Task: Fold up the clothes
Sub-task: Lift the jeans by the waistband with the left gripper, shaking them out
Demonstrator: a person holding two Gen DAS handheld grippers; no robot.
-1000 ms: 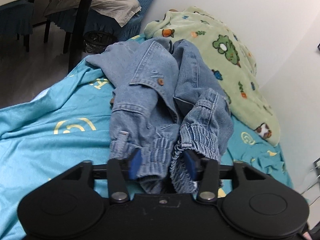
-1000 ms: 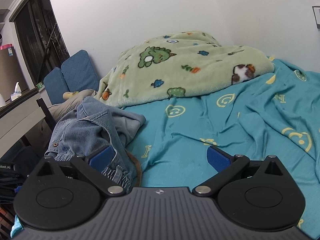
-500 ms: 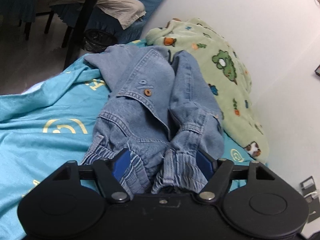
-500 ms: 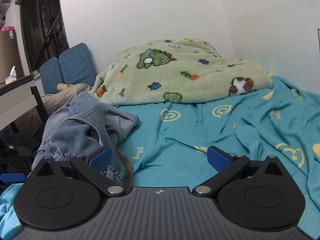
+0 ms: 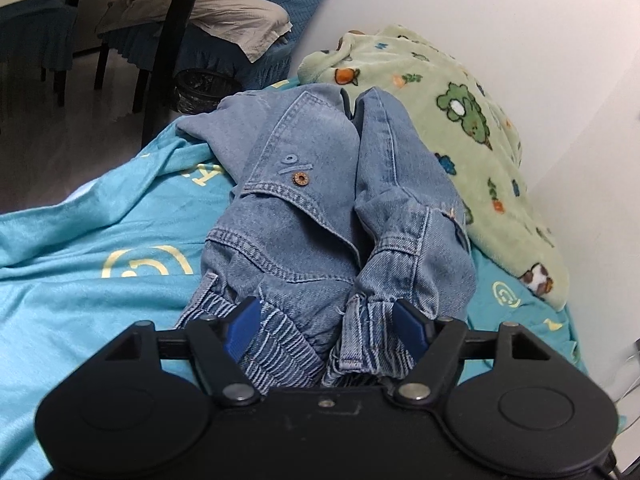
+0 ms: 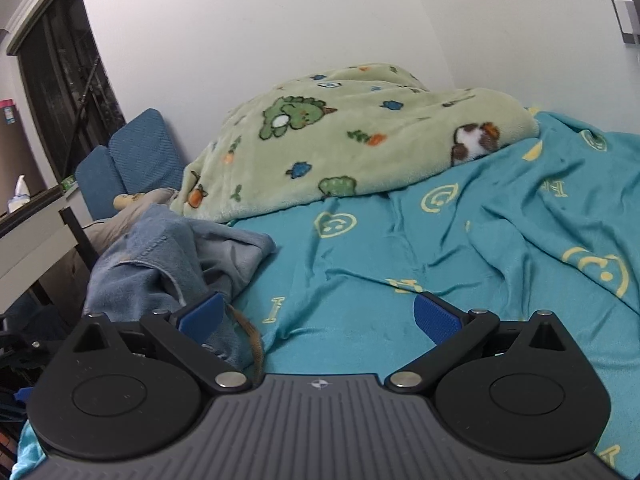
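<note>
A pair of light-blue denim jeans (image 5: 304, 208) lies crumpled on the teal bed sheet (image 5: 100, 280), its elastic waistband nearest me. My left gripper (image 5: 326, 320) stands open over that waistband. The bunched denim lies between its blue pads (image 5: 242, 322), which do not squeeze it. In the right wrist view the jeans (image 6: 160, 264) form a heap at the left. My right gripper (image 6: 320, 314) is wide open just above the sheet (image 6: 440, 260). Its left finger sits beside the heap's edge and a brown strap (image 6: 250, 340).
A green fleece blanket (image 5: 460, 120) with cartoon prints is piled along the white wall (image 6: 340, 148). Beyond the bed's left edge stand a black table leg (image 5: 172, 52), a dark bin (image 5: 200, 88), blue cushions (image 6: 136, 156) and a desk (image 6: 36, 232).
My left gripper's jaws spread apart and released the waistband they were pinching, and the jeans slumped onto the sheet. The right gripper stayed wide open.
</note>
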